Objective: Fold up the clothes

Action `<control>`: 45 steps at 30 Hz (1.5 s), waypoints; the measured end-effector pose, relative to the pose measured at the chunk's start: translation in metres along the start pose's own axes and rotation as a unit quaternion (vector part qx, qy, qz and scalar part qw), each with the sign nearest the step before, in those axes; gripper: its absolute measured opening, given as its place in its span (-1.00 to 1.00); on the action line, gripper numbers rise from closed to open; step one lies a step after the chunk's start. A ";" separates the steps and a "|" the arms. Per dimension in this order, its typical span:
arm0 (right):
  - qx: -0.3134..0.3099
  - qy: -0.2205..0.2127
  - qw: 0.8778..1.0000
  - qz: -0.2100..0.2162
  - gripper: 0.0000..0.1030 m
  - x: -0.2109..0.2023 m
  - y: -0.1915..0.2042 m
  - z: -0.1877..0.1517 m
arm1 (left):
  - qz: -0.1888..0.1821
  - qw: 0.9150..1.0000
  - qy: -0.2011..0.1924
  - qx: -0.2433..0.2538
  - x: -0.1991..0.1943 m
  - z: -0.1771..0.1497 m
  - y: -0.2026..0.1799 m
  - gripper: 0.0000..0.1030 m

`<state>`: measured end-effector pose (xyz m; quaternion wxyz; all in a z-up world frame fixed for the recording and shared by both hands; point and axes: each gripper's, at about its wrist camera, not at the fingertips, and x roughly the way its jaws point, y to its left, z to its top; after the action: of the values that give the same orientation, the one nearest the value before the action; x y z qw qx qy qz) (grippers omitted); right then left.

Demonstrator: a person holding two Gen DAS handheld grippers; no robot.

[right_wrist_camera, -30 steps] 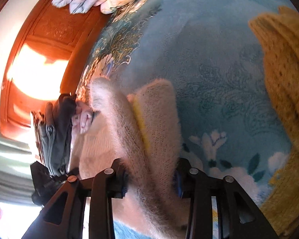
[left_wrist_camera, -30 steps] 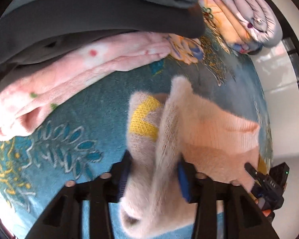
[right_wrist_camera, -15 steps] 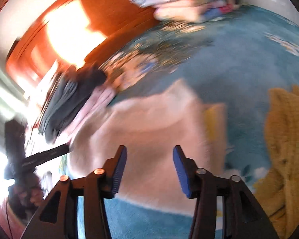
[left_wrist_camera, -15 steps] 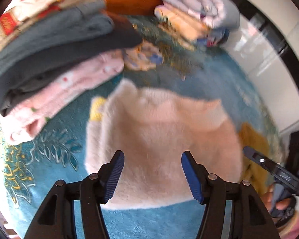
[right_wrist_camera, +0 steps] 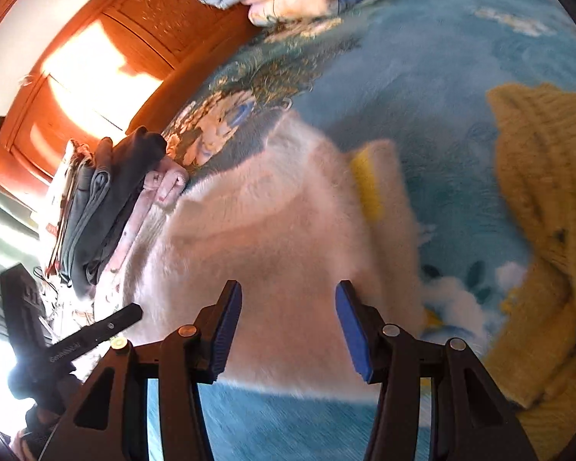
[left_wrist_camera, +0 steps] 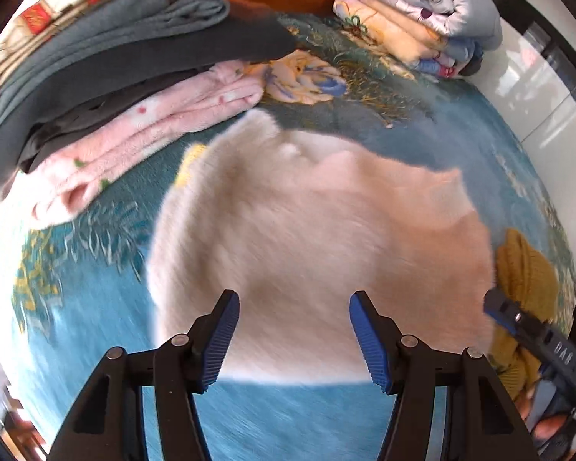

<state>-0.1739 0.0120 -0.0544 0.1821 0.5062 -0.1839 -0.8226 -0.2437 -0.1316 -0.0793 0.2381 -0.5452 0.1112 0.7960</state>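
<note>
A fluffy cream sweater (left_wrist_camera: 311,230) lies folded flat on the blue floral blanket (left_wrist_camera: 96,307), a yellow patch (right_wrist_camera: 368,184) showing at one edge. The left gripper (left_wrist_camera: 293,332) hovers over the sweater's near hem with its jaws spread wide and nothing between them. The right gripper (right_wrist_camera: 284,328) hangs above the same hem, its jaws likewise wide apart and empty. Beside the sweater, on the left gripper's side, sits a stack of folded clothes (left_wrist_camera: 115,69), with a pink fleece piece (left_wrist_camera: 153,130) at the bottom and grey layers above. A mustard knit garment (right_wrist_camera: 545,230) lies crumpled on the right gripper's side, near the sweater. Farther back rest folded quilts (left_wrist_camera: 414,11), with an orange wooden cabinet (right_wrist_camera: 96,69) behind them.
</note>
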 end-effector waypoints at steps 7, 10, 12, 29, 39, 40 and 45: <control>-0.027 0.020 0.998 -0.055 0.18 -0.010 -0.025 -0.048 | 0.039 0.997 -0.014 -0.058 0.010 -0.068 -0.047 0.51; -0.044 0.022 0.996 -0.075 0.32 -0.002 -0.031 -0.060 | 0.067 0.996 -0.002 -0.064 0.026 -0.088 -0.058 0.54; -0.069 0.016 0.994 -0.088 0.34 0.004 -0.032 -0.066 | 0.095 0.994 -0.009 -0.052 0.032 -0.093 -0.061 0.55; -0.144 -0.040 0.980 -0.135 0.88 0.026 -0.011 -0.075 | 0.186 0.979 -0.045 -0.076 0.064 -0.105 -0.036 1.00; -0.144 -0.050 0.979 -0.133 0.88 0.028 -0.012 -0.078 | 0.197 0.976 -0.050 -0.073 0.063 -0.098 -0.033 1.00; -0.144 -0.051 0.979 -0.133 0.88 0.028 -0.012 -0.078 | 0.197 0.976 -0.050 -0.073 0.062 -0.097 -0.033 1.00; -0.144 -0.053 0.979 -0.131 0.88 0.028 -0.012 -0.079 | 0.197 0.976 -0.049 -0.073 0.061 -0.092 -0.030 1.00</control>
<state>-0.1164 -0.0005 -0.1150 0.1338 0.4503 -0.0045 -0.8828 -0.1713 -0.1308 -0.1682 0.0410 -0.4892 0.1459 0.8589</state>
